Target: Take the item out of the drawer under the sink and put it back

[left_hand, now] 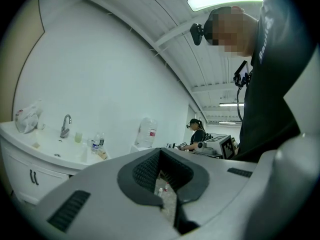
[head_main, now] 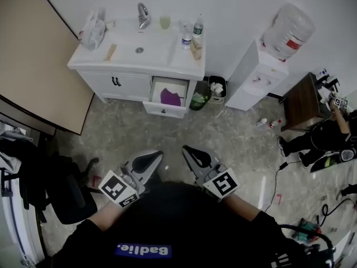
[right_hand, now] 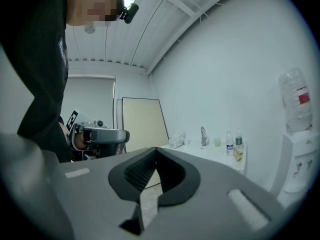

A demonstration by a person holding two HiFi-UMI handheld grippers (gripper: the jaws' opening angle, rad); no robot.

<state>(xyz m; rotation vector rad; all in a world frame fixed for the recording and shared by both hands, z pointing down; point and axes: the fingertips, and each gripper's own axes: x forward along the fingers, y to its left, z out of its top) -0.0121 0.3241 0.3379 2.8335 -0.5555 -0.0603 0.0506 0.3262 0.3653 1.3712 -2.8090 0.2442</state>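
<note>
The white sink cabinet (head_main: pixel 120 84) stands against the far wall. Its right-hand drawer (head_main: pixel 165 110) is pulled open, and a purple item (head_main: pixel 170 97) lies inside. Both grippers are held close to my body, well short of the cabinet. My left gripper (head_main: pixel 153 157) and right gripper (head_main: pixel 191 152) point toward the drawer, side by side. Each is shut, with nothing between the jaws. In the left gripper view the left gripper (left_hand: pixel 160 152) has its tips together, and the sink (left_hand: pixel 45 146) lies off to the left. The right gripper (right_hand: pixel 155 149) is shut too.
A water dispenser (head_main: pixel 262 71) stands right of the cabinet, with a small bin (head_main: pixel 216 88) and a green bag (head_main: pixel 198 100) between them. A black office chair (head_main: pixel 67 188) is at my left. A brown table (head_main: pixel 304 102) and a seated person (head_main: pixel 329 135) are at the right. Cables (head_main: pixel 279 177) cross the floor.
</note>
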